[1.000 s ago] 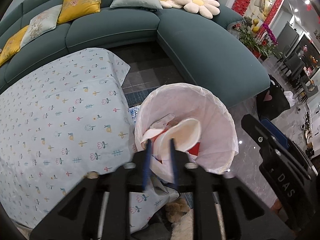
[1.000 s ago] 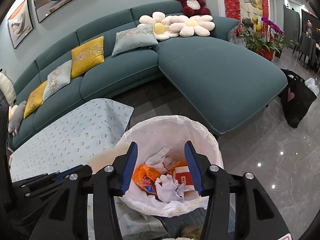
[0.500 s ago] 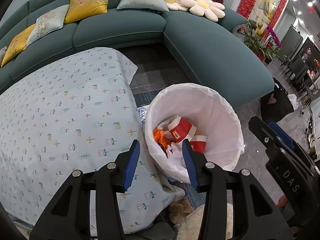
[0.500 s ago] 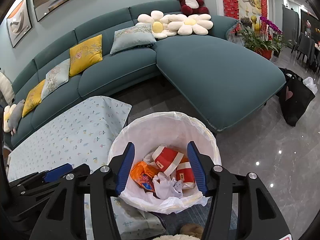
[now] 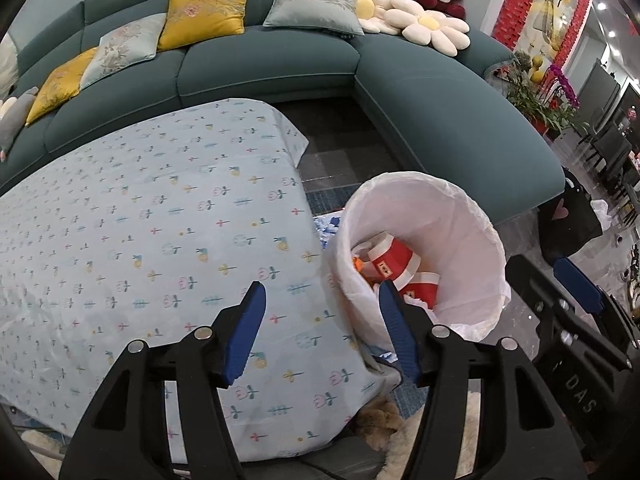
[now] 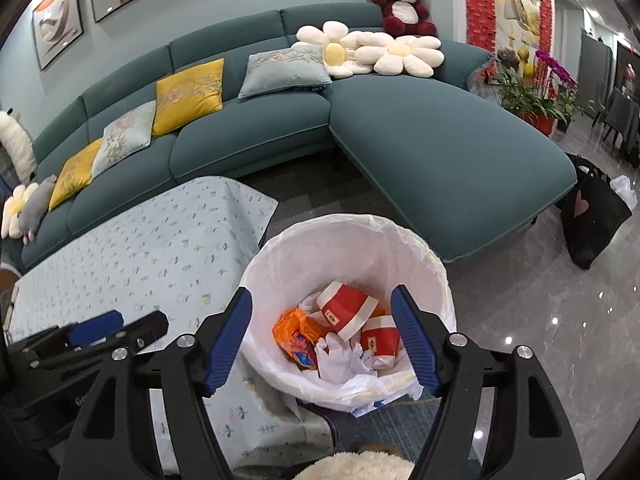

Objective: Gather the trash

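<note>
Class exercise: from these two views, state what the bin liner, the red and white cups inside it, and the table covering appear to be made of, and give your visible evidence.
Bin liner: thin translucent white plastic film, judging by its crinkled, slightly glossy folds over the rim.
Red and white cups: probably matt printed paper; one looks dented, none cracked.
Tablecloth: seemingly soft woven fabric, matt, with a small flower print and a draped corner.

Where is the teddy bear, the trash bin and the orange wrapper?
teddy bear (image 6: 402, 4), right wrist view, on its white chest.
trash bin (image 6: 344, 240), right wrist view, on its inner white liner wall.
orange wrapper (image 6: 292, 330), right wrist view, on its crumpled middle.
</note>
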`<action>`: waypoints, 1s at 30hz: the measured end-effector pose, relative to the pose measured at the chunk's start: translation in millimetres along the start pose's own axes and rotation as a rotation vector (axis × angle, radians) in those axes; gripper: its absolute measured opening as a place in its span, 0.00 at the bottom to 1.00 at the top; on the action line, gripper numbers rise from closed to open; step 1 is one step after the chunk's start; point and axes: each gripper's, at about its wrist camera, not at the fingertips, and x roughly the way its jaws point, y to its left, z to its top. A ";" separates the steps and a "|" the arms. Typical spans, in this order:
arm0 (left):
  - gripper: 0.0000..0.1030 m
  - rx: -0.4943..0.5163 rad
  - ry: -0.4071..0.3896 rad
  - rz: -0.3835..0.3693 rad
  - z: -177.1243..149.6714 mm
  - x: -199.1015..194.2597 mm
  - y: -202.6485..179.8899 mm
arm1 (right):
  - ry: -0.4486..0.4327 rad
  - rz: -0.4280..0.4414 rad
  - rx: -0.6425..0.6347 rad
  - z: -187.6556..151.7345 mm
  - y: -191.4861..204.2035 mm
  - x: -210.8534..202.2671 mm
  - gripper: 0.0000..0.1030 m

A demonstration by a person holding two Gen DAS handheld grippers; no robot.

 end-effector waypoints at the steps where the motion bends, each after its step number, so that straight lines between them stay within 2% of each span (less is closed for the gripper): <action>1: 0.55 0.000 -0.001 0.003 -1.8 -1.5 2.0 | 0.002 0.003 -0.007 -2.1 2.4 -1.0 0.70; 5: 0.56 -0.003 -0.005 0.020 -8.8 -7.0 8.8 | 0.009 0.019 -0.032 -9.4 9.8 -4.2 0.72; 8: 0.67 -0.006 -0.009 0.048 -15.8 -10.9 14.4 | 0.007 0.020 -0.050 -16.1 15.2 -7.2 0.79; 18: 0.70 0.000 0.001 0.083 -40.0 -14.4 26.1 | 0.035 0.010 -0.055 -36.1 19.6 -8.8 0.83; 21: 0.80 -0.005 0.002 0.099 -46.4 -13.7 28.7 | 0.040 0.002 -0.051 -40.8 17.9 -8.3 0.84; 22: 0.80 -0.007 -0.001 0.104 -48.2 -13.8 29.7 | 0.042 -0.002 -0.055 -42.7 17.7 -7.7 0.87; 30: 0.81 -0.008 0.009 0.125 -60.1 -7.4 31.9 | 0.078 -0.033 -0.085 -59.5 14.0 1.7 0.87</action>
